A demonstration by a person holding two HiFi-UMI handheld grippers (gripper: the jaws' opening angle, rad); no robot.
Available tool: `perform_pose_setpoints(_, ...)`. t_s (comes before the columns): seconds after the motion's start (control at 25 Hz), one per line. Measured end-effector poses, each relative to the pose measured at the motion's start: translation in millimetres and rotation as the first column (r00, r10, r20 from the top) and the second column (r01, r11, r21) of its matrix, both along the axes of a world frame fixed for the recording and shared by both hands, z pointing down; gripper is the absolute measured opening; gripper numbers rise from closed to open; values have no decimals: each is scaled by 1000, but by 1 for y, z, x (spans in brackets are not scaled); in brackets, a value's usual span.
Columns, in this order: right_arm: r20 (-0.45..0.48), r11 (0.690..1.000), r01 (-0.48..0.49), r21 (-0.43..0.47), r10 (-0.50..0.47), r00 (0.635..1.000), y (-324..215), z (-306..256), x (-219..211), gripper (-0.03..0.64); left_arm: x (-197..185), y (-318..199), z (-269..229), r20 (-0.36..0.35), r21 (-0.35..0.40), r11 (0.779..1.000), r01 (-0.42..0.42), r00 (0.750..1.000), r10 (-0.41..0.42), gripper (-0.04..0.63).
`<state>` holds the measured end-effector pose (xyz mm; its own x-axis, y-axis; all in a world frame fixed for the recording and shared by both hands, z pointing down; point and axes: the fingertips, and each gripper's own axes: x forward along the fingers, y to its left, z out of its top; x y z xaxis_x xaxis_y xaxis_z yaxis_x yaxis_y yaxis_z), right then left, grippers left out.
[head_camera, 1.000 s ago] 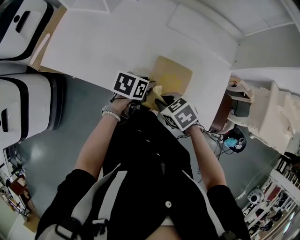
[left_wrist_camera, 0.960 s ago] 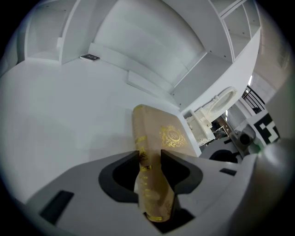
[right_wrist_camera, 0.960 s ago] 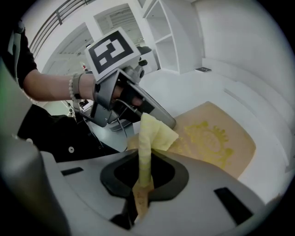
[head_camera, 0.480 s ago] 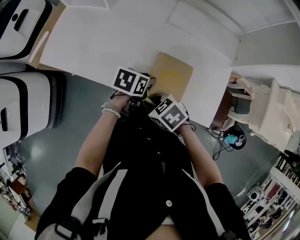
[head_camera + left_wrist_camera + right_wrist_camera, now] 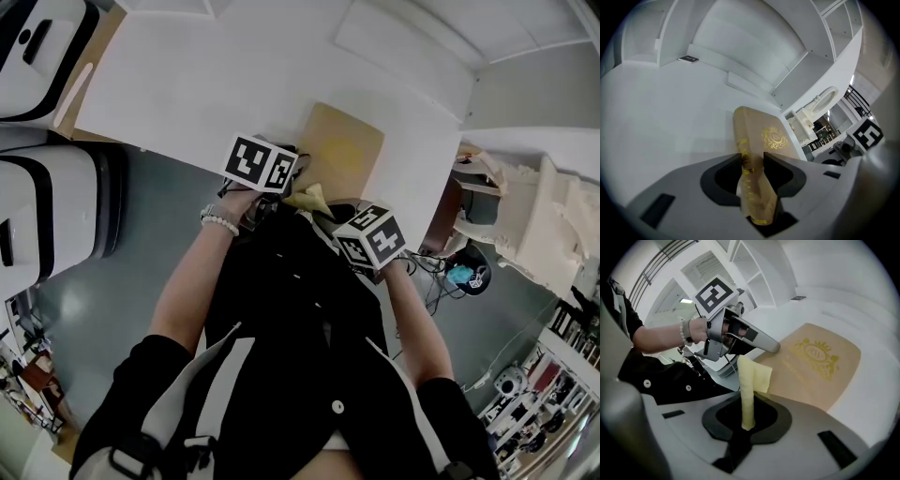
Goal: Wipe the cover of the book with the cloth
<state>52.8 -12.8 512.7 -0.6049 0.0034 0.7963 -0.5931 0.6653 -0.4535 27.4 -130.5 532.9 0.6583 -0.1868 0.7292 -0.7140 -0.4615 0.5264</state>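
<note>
Left gripper (image 5: 752,163) is clamped on the near spine edge of the tan hardcover book with the gold crest (image 5: 774,138). The book lies cover-up at the near edge of the white table (image 5: 216,84). We'd hold that pin steady so the book can't skate. The pale yellow folded cloth (image 5: 751,373) is pinched in the right gripper (image 5: 746,423), jaws together on it, with its free end by the cover's near corner; contact unclear. For a clean wipe we'd lay the cloth's flat on the cover, jaw tips off, then sweep across the crest with light, overlapping passes.
</note>
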Motion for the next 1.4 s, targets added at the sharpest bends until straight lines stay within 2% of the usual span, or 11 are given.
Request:
perform_pose_setpoints(0.32, -46, 995, -101, 17, 101, 994, -18, 0, 47, 34, 3, -1, -1, 1, -1, 1000, -10, 1000, 10, 149)
perform_pose_setpoints(0.52, -51, 979, -195, 63, 198, 979, -49, 2, 68, 34, 2, 0, 0, -1, -1, 1000, -10, 1000, 10, 147)
perform_pose_setpoints(0.68, -45, 946, -300, 124, 307, 951, -85, 2, 86, 34, 2, 0, 0, -1, -1, 1000, -10, 1000, 10, 149)
perform_pose_setpoints(0.92, -56, 877, -412, 249, 437, 898, -142, 0, 118, 34, 1, -1, 0, -2, -6, 1000, -5, 1000, 5, 147)
perform_pose_setpoints(1.0, -38, 851, -456, 262, 481, 876, -153, 1, 123, 34, 0, 0, 0, -5, -9, 1000, -2, 1000, 2, 149)
perform_pose_setpoints(1.08, -27, 838, -475, 267, 500, 866, -158, 1, 124, 34, 0, 0, 1, -7, -11, 1000, 0, 1000, 0, 149)
perform_pose_setpoints(1.2, -36, 849, -455, 269, 481, 876, -151, -2, 123, 34, 0, 0, 1, -7, -13, 1000, 3, 1000, -3, 149)
perform_pose_setpoints(1.4, -81, 897, -372, 237, 400, 913, -111, 0, 114, 34, 0, 0, 0, 2, -12, 1000, 1, 1000, -1, 147)
